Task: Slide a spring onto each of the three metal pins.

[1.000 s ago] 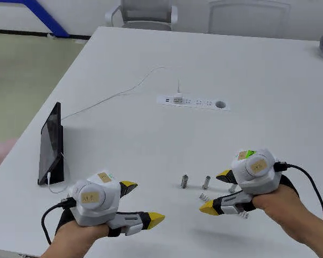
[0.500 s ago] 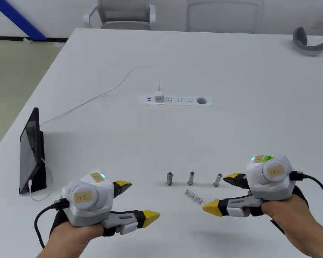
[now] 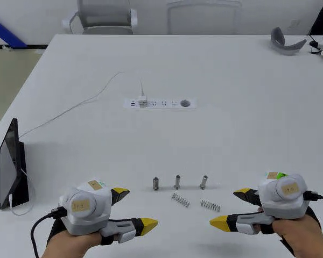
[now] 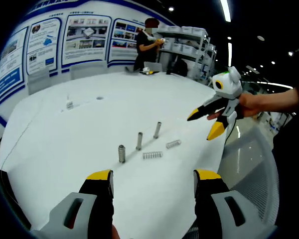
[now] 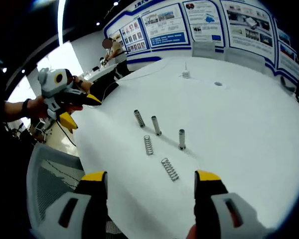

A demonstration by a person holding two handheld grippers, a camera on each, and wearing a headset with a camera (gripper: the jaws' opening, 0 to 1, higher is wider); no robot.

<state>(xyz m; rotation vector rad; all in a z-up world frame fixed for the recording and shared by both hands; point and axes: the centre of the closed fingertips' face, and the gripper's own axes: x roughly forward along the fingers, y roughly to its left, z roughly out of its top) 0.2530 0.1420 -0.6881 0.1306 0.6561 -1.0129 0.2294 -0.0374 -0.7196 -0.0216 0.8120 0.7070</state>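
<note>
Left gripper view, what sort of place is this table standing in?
Probably a lab or exhibition-style workroom: printed display boards line the wall, storage shelves stand at the far end, and the big white table has a built-in power strip.

White bench [image 3: 231, 140] carrying three upright pins [image 3: 177, 181] at 6 o'clock, two loose springs [image 3: 180, 200] lying beside them, power strip [image 3: 159, 103] lying centrally, tablet [image 3: 9, 164] standing at 8 o'clock.

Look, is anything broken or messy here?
Nothing looks broken. Two loose springs lie flat on the table in front of the three upright pins; the left pin already wears one.
</note>
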